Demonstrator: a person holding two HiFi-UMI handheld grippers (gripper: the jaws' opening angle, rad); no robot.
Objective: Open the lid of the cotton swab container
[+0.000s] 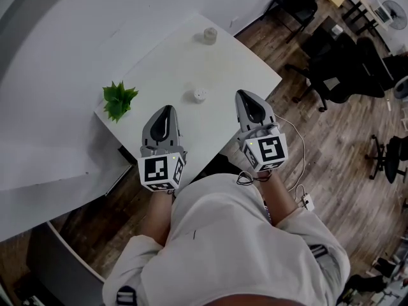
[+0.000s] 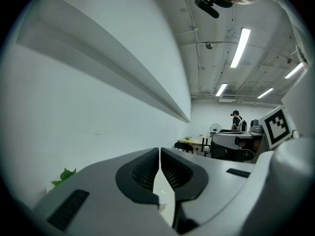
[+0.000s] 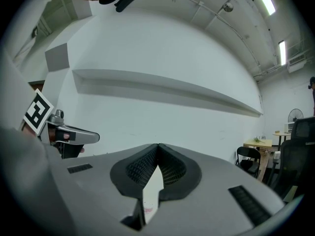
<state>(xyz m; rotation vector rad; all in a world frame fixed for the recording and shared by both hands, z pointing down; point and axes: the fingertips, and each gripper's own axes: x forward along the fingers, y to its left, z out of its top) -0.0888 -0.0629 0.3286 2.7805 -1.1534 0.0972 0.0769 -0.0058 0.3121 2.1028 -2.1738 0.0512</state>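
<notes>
- Grey on white: hovers over table (image 1: pixel 178 56) with left gripper (image 1: pixel 167 109), right gripper (image 1: pixel 245 94), both pinched closed, empty.
- Leaves small white container (image 1: pixel 199 95) untouched between, plant (image 1: pixel 118 100) left.

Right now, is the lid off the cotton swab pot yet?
Done: cannot tell; the small pot at the far side of the table is too tiny to show its lid. A round white piece lies apart from it, nearer the grippers. In hand: nothing; the left gripper and right gripper are shut and empty. Left: maybe the whole opening.
</notes>
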